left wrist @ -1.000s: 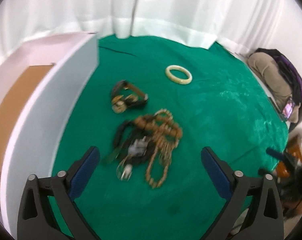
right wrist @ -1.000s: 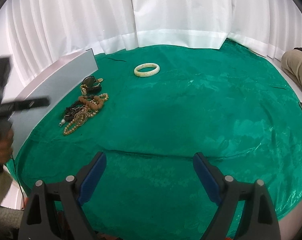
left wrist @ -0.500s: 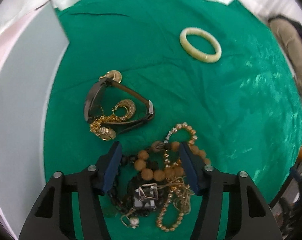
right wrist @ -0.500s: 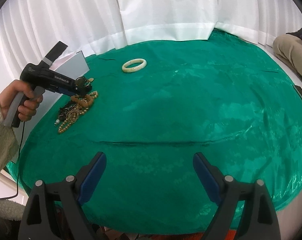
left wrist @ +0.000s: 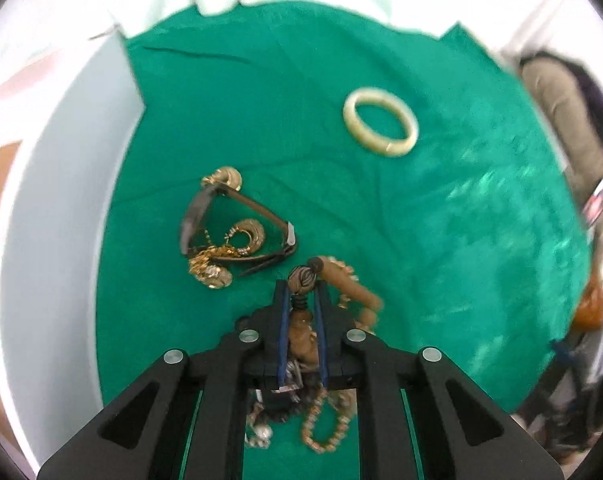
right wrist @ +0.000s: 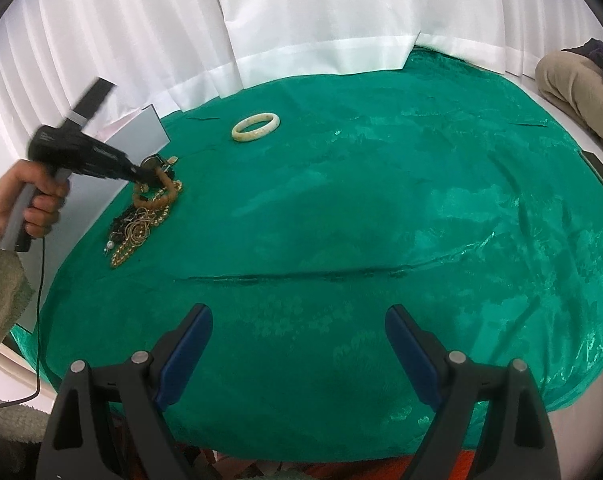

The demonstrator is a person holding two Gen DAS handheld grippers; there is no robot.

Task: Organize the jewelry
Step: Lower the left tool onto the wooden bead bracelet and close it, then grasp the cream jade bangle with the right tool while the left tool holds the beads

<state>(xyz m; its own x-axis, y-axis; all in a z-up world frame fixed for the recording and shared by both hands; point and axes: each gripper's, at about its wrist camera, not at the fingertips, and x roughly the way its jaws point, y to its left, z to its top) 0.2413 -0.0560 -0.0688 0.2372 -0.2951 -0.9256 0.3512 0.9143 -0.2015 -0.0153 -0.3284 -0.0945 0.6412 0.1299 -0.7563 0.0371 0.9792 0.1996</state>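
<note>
My left gripper (left wrist: 301, 294) is shut on a brown wooden bead bracelet (left wrist: 351, 288) at the far end of a tangled pile of bead and gold chain jewelry (left wrist: 321, 428). In the right wrist view the left gripper (right wrist: 141, 174) sits at the bracelet (right wrist: 161, 194) above the pile (right wrist: 135, 232). A dark strap watch with gold earrings (left wrist: 229, 236) lies just beyond. A pale jade bangle (left wrist: 379, 126) lies farther back, also seen from the right (right wrist: 256, 127). My right gripper (right wrist: 297, 340) is open and empty over the green cloth.
A white box with a brown lining (left wrist: 53, 220) stands along the left of the green cloth (right wrist: 381, 208). White curtains (right wrist: 301, 12) hang behind. A person's clothes and bag (right wrist: 573, 76) are at the far right.
My left gripper has moved down and forward onto the jewelry pile and closed on the brown bead bracelet. The right gripper has stayed open and nearly still.
</note>
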